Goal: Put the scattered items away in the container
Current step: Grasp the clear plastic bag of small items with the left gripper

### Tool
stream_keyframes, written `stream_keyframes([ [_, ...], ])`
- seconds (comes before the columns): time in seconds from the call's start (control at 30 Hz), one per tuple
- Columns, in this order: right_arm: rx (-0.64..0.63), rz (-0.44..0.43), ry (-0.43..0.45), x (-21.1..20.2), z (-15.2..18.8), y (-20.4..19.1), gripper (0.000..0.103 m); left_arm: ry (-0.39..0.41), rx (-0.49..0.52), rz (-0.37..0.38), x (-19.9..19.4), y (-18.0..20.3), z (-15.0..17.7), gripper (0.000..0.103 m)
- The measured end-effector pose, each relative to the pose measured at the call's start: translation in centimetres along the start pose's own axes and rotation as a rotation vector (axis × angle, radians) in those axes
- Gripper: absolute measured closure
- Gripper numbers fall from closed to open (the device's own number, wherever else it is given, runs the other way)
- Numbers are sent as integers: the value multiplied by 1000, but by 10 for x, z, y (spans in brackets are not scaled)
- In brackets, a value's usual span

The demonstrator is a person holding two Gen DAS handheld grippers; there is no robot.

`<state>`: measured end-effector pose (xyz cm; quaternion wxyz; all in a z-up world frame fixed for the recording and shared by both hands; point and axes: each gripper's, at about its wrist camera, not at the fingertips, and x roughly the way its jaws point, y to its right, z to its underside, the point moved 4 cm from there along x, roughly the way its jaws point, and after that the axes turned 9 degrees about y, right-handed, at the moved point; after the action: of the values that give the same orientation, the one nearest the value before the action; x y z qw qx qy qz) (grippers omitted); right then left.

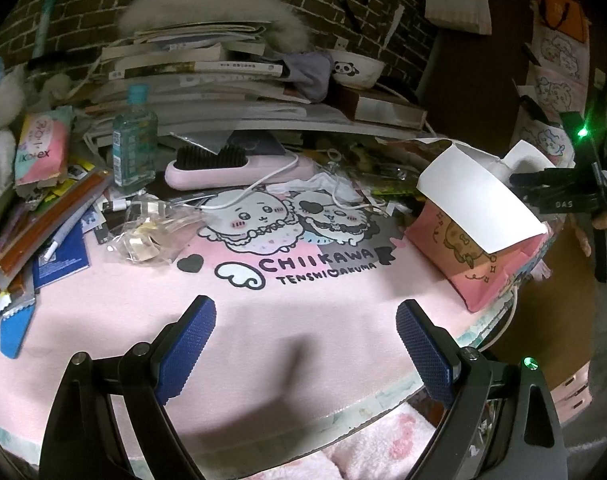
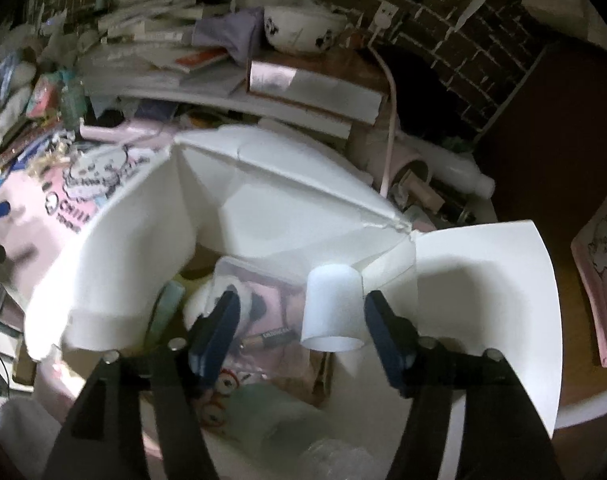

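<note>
Container — one pink carton (image 1: 479, 248), standing at the mat's (image 1: 263, 320) right edge, its white flaps (image 2: 483, 280) folding outward so the mouth is staying clear for loading.
Right gripper (image 2: 301, 330) — hanging over that mouth, jaws spread wide and empty; one white cap (image 2: 333, 312) is lying between them, untouched.
Left gripper (image 1: 305, 344) — hovering above bare mat, jaws wide, holding nothing.
Still lying outside: one bottle (image 1: 134, 140), one pink brush (image 1: 231, 168), one tissue pack (image 1: 41, 148).

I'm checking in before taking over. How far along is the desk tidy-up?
Partly done. The open pink box already holds a battery and a clear case. The right hand-held gripper is open over it beside a white cap. The left hand-held gripper is open, empty. The bottle, hairbrush and wrappers remain.
</note>
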<state>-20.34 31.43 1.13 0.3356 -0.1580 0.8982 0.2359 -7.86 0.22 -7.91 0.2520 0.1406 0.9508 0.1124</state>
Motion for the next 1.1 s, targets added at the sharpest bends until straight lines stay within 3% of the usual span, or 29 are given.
stream_keyframes([
  [0.07,18,-10,39,-9,-4,-2,39,2,0,-1,0,0,0,13],
  [0.2,64,-62,136,-29,-15,-13,24,11,-9,-1,0,-6,-2,13],
  [0.53,48,-306,303,-64,-43,-101,21,31,-8,-66,4,-38,-14,13],
  [0.83,-50,-530,296,-61,-31,-192,21,-9,-21,-126,24,-76,-27,13],
  [1.1,-58,-596,210,-43,-5,-225,21,-59,-3,-171,49,-91,-44,13],
])
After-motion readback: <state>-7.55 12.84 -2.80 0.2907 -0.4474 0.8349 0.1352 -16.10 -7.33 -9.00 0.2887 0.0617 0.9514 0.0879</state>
